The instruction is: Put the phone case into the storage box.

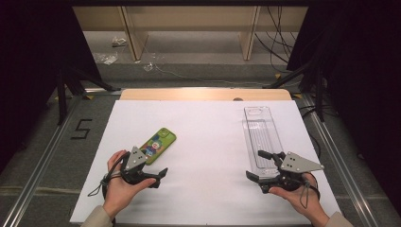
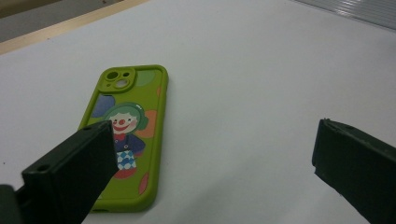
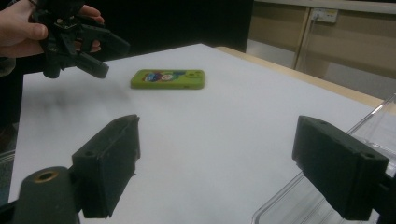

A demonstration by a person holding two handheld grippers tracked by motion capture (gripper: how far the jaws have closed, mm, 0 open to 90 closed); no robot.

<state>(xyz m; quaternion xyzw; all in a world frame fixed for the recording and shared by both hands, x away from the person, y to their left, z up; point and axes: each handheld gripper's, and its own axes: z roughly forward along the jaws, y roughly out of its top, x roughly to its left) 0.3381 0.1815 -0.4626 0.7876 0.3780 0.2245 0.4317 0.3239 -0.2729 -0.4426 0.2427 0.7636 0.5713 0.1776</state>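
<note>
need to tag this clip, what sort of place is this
Likely a lab or recording setup, not a home: a white-covered table flanked by dark curtains, loose cables on the floor behind, and a taped "5" beside it.

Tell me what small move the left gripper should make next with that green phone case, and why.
Probably ease the left gripper toward the green clown phone case until its edges sit between the jaws. The jaws stand wide open and empty, and the case lies flat on the white sheet just beside one jaw, not between them.
</note>
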